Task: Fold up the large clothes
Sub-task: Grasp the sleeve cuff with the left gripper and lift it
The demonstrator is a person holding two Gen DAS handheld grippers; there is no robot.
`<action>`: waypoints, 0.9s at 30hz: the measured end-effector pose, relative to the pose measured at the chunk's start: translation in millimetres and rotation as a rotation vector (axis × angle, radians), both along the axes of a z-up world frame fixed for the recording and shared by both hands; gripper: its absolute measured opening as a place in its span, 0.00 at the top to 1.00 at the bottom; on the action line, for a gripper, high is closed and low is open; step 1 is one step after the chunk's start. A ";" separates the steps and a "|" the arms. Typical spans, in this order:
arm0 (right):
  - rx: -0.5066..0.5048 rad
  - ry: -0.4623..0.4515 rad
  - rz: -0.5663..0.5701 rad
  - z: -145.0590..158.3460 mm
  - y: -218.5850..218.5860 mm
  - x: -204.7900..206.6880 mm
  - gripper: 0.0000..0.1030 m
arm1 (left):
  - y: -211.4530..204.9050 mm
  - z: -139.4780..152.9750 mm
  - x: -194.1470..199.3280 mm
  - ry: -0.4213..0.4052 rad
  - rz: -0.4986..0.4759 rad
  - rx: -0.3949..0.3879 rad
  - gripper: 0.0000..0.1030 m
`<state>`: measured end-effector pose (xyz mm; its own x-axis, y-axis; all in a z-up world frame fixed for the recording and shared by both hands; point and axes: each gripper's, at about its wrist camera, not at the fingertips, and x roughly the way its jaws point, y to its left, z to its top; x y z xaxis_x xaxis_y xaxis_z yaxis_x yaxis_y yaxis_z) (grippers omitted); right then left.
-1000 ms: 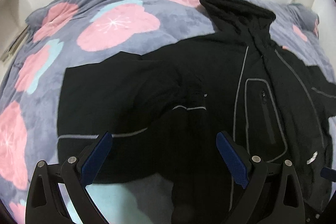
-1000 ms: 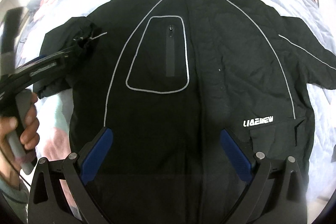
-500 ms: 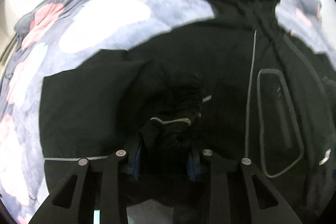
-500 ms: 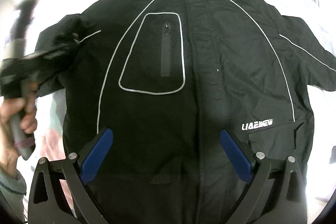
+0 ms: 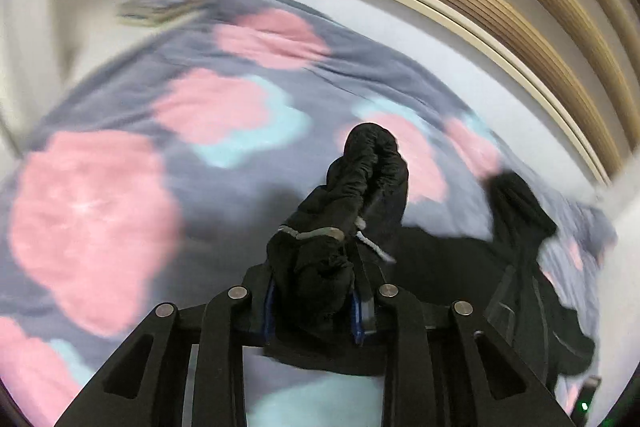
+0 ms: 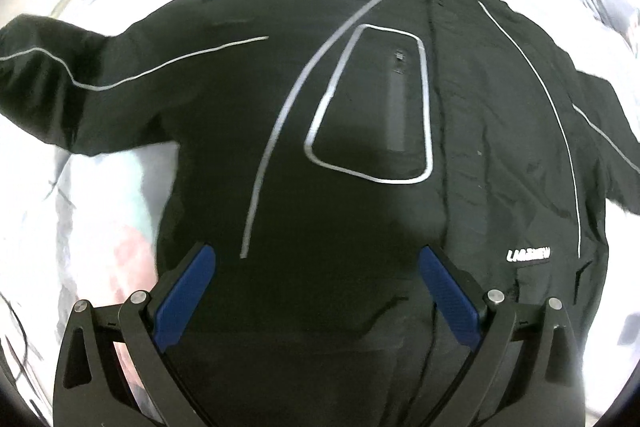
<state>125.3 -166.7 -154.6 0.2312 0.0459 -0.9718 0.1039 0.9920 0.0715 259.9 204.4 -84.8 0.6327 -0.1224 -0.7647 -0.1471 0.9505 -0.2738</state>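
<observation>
A large black jacket [image 6: 360,131] with grey piping and a chest pocket lies front up on the bed; its left sleeve [image 6: 68,75] stretches out to the left. My left gripper [image 5: 314,311] is shut on the bunched black sleeve cuff [image 5: 352,195] and holds it lifted above the floral bedcover. The jacket's body and hood [image 5: 520,211] show at the right of the left wrist view. My right gripper [image 6: 316,291] is open and empty, hovering above the jacket's lower front.
The grey bedcover [image 5: 120,195] with pink and blue flowers covers the bed. A wooden slatted headboard [image 5: 500,11] and white wall lie beyond. In the right wrist view the bedding [image 6: 100,211] around the jacket is overexposed.
My left gripper shut on the sleeve cuff, then lifted and swung it outward to the left; the sleeve is now stretched out. The right gripper moved slightly closer to the jacket.
</observation>
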 end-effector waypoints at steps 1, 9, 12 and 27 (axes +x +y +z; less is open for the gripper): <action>0.001 -0.004 0.012 1.8 5.2 -0.4 0.00 | 14.3 1.9 -3.4 0.004 0.027 0.007 0.76; -0.025 -0.022 0.066 11.8 29.6 2.6 0.00 | 122.9 -47.5 -0.3 0.144 0.217 -0.054 0.77; -0.048 -0.015 0.072 11.3 32.8 1.0 0.00 | 142.5 -92.4 4.4 0.204 0.215 -0.167 0.76; -0.047 0.025 0.145 -1.3 62.8 5.5 0.00 | 164.3 -136.9 -28.6 0.209 0.249 -0.452 0.20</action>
